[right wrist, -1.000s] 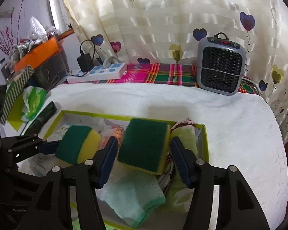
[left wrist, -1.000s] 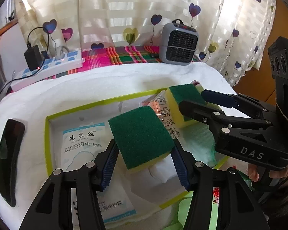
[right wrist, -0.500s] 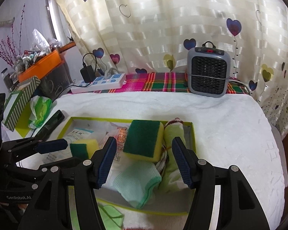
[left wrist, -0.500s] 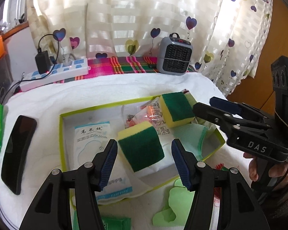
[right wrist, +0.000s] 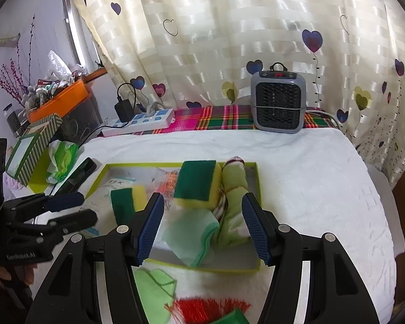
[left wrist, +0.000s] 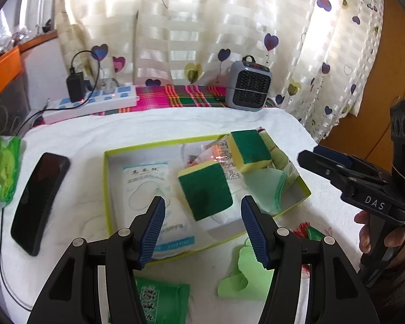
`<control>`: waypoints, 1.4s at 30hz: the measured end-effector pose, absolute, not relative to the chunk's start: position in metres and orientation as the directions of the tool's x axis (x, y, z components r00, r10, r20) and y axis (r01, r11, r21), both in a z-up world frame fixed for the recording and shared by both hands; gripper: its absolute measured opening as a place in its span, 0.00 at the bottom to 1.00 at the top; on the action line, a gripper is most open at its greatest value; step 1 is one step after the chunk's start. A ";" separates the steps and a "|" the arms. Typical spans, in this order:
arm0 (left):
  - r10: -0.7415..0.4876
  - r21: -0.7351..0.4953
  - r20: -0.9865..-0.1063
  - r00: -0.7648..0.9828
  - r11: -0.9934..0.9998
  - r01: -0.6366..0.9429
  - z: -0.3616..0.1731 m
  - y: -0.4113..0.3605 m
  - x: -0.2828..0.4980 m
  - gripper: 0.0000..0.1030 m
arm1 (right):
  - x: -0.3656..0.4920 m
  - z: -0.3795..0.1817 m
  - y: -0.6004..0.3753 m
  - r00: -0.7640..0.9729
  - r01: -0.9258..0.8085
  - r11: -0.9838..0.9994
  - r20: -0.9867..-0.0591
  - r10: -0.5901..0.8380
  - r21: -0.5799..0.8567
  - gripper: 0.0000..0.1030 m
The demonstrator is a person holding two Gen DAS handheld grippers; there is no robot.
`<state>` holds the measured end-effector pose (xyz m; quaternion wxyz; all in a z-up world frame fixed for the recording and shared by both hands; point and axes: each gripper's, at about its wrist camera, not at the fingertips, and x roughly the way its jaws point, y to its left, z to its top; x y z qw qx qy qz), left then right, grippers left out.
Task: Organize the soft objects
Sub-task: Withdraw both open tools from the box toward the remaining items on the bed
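Both grippers now sit back from the lime-edged box point(left wrist: 106, 189), jaws apart and empty. From the left gripper point(left wrist: 202, 228) to the right gripper point(right wrist: 202, 225), each sponge lies inside: the near sponge point(left wrist: 205, 190) tilted on packets, the far sponge point(right wrist: 197, 185) atop socks. Either could topple when nudged.

Two sponges point(left wrist: 205, 189) point(left wrist: 249, 148), one green tray point(left wrist: 106, 189), one phone point(left wrist: 37, 202), one heater point(left wrist: 248, 87), one power strip point(left wrist: 94, 104), two tools point(left wrist: 202, 226) point(right wrist: 202, 224).

I work in a home: heart-print curtains point(right wrist: 229, 27), a small heater point(right wrist: 278, 105), a power strip point(right wrist: 141, 120) on plaid cloth point(right wrist: 216, 117).
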<state>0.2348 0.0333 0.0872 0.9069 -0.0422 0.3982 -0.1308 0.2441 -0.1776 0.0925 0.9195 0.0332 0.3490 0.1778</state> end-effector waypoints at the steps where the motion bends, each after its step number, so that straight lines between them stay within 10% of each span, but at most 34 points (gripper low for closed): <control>1: -0.271 -0.184 -0.709 0.651 0.962 0.200 0.087 0.036 0.232 0.56 | 0.241 0.092 -0.179 0.695 -0.301 0.935 -0.628 0.350 0.188 0.59; 42: -0.272 -0.265 -0.768 0.580 0.959 0.100 0.025 0.112 0.161 0.59 | 0.142 0.075 -0.193 0.691 -0.285 0.943 -0.644 0.327 0.173 0.59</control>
